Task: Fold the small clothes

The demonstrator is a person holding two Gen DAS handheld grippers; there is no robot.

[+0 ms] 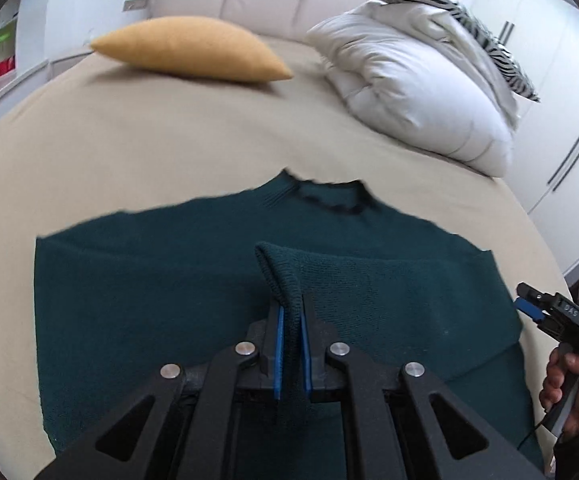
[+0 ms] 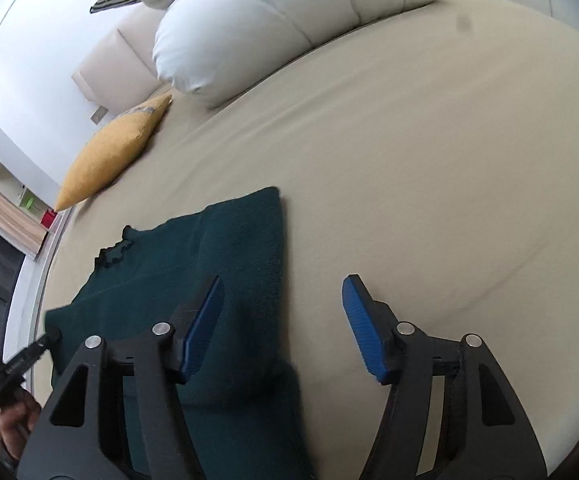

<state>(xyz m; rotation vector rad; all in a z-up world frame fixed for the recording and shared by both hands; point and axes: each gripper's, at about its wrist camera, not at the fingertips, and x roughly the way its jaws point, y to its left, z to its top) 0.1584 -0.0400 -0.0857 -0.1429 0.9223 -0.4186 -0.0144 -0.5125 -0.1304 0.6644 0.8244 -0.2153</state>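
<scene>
Beige bed sheet (image 1: 129, 152): bears all. Teal knit sweater (image 1: 149, 300): flat, collar away from you. Cuff (image 1: 281, 276) (sleeve end): pinched in your left gripper (image 1: 290, 320), raised over chest. Right gripper (image 2: 283, 320): spread wide, empty, at sweater's edge. Risk: knit slips from narrow pinch, sleeve lands crooked.

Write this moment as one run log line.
left tongs: shut on sweater cuff | right tongs: open, empty | green sweater: flat on bed
</scene>
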